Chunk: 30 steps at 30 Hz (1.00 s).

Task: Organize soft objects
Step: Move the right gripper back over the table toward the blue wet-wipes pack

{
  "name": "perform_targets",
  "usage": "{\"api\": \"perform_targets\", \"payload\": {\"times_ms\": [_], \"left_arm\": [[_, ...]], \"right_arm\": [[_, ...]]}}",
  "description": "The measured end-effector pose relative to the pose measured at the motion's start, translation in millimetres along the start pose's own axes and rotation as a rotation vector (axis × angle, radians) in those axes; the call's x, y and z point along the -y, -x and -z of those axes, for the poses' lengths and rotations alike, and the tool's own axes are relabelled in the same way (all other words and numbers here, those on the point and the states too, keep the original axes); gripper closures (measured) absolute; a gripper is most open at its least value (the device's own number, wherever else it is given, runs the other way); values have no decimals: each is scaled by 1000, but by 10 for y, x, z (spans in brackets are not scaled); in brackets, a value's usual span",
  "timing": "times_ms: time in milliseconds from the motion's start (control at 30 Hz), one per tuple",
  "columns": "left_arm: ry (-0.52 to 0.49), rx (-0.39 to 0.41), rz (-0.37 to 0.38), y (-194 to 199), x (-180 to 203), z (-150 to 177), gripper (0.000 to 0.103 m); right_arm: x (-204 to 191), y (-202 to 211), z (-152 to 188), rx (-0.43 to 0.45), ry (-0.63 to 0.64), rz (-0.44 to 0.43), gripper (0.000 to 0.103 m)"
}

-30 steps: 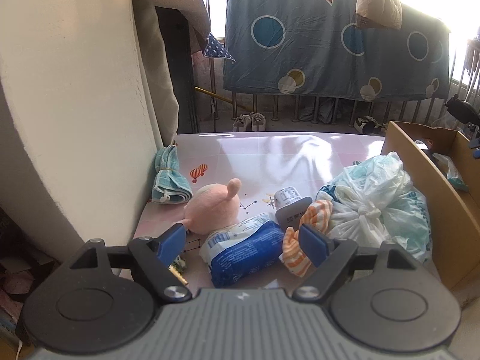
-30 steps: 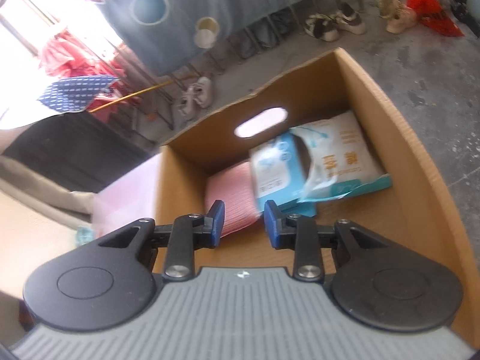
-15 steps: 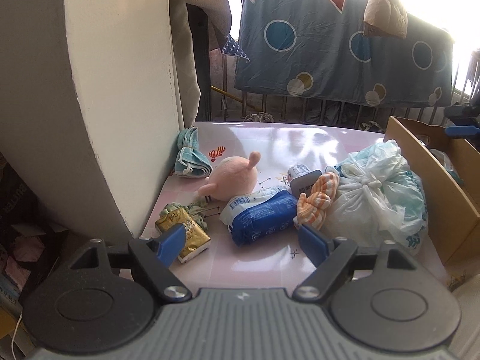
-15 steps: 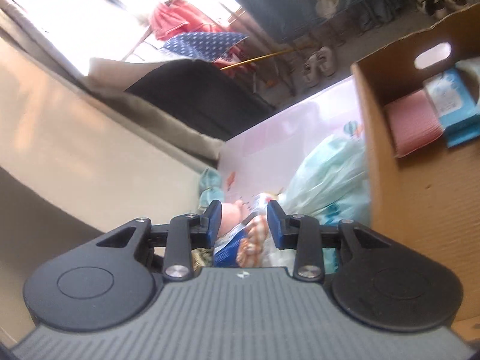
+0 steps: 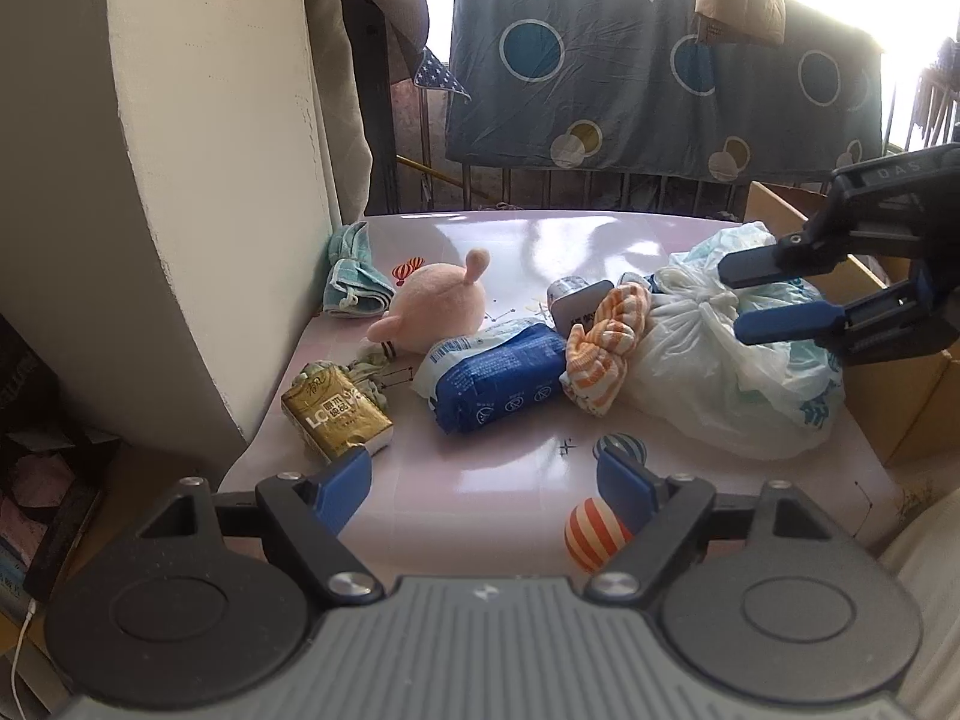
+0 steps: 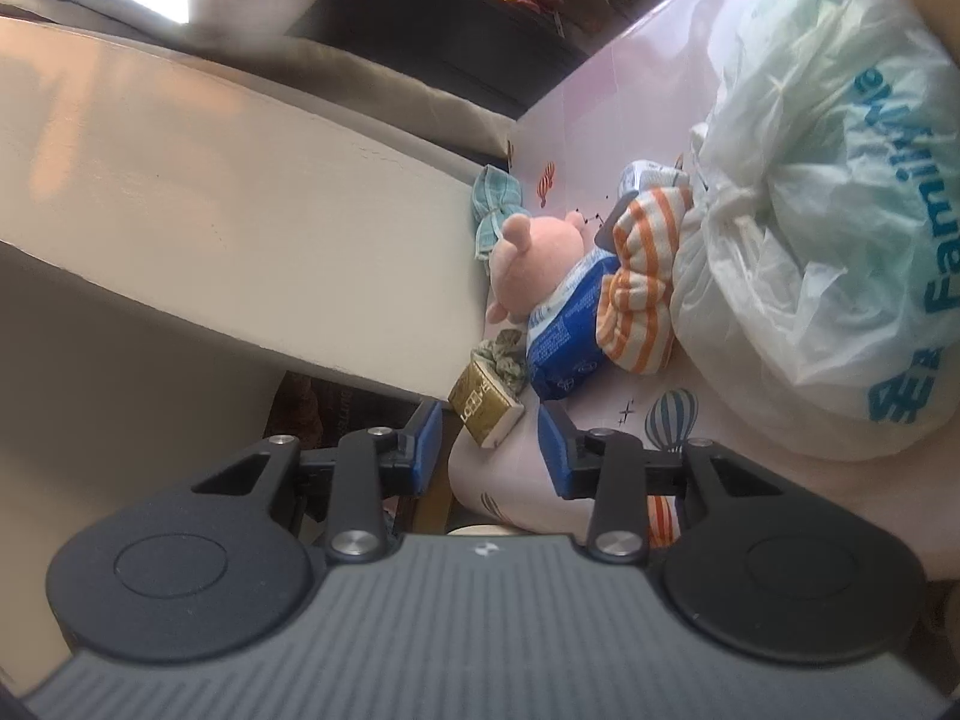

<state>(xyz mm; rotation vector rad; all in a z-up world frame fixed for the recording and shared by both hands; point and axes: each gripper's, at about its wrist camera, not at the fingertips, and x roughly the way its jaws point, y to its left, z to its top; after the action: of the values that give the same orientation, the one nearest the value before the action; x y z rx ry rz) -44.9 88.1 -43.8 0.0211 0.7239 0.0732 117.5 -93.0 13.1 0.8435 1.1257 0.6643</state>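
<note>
On the pink table (image 5: 480, 480) lie a pink plush toy (image 5: 435, 309), a blue tissue pack (image 5: 501, 375), an orange-striped cloth (image 5: 606, 348), a white plastic bag (image 5: 738, 360), a gold tissue pack (image 5: 336, 414) and a teal towel (image 5: 351, 273). My left gripper (image 5: 483, 483) is open and empty at the table's near edge. My right gripper (image 5: 744, 294) hovers open above the plastic bag. In the right wrist view my right gripper (image 6: 489, 447) is open and empty; the plush toy (image 6: 540, 258), striped cloth (image 6: 645, 294) and bag (image 6: 828, 228) lie ahead.
A cardboard box (image 5: 900, 384) stands at the table's right edge. A cream wall (image 5: 198, 180) bounds the table's left side. A grey case (image 5: 579, 306) lies behind the striped cloth. A blue sheet (image 5: 630, 72) hangs on railings beyond.
My left gripper has pulled back from the pile, showing more of the table. My right gripper has swung from over the cardboard box to above the plastic bag and opened slightly wider.
</note>
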Motion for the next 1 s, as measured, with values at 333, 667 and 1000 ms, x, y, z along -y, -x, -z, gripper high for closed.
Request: {"api": "perform_targets", "payload": {"times_ms": [333, 667, 1000], "left_arm": [[41, 45, -2, 71, -7, 104, 19], [20, 101, 34, 65, -54, 77, 20], [-83, 54, 26, -524, 78, -88, 23]], "right_arm": [[-5, -141, 89, -28, -29, -14, 61], [-63, -205, 44, -15, -32, -35, 57], [-32, -555, -296, -35, 12, 29, 57]]}}
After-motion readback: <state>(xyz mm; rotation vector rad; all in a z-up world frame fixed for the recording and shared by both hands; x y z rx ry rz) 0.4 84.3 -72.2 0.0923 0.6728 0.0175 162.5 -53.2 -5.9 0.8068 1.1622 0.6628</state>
